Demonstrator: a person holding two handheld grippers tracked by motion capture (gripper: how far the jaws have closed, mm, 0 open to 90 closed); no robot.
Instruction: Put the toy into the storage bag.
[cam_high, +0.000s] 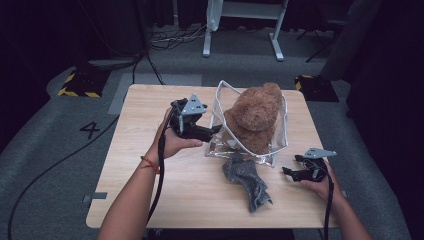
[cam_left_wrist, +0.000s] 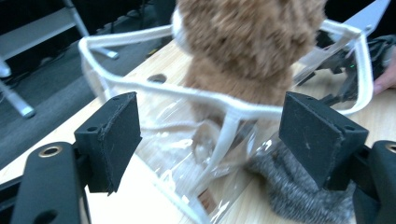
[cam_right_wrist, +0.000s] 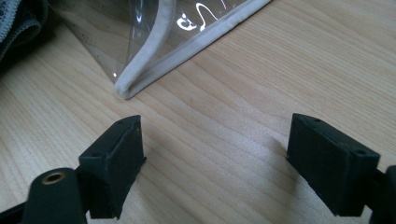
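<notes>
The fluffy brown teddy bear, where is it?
In the high view, the fluffy brown teddy bear sits inside the clear plastic bag, right of table centre, behind the grey knitted sock.

We see one brown teddy bear (cam_high: 256, 116) and one clear bag (cam_high: 281, 142) on one wooden table (cam_high: 150, 190). We count one grey sock (cam_high: 248, 180). We also see two grippers, left (cam_high: 216, 130) and right (cam_high: 287, 171).
</notes>
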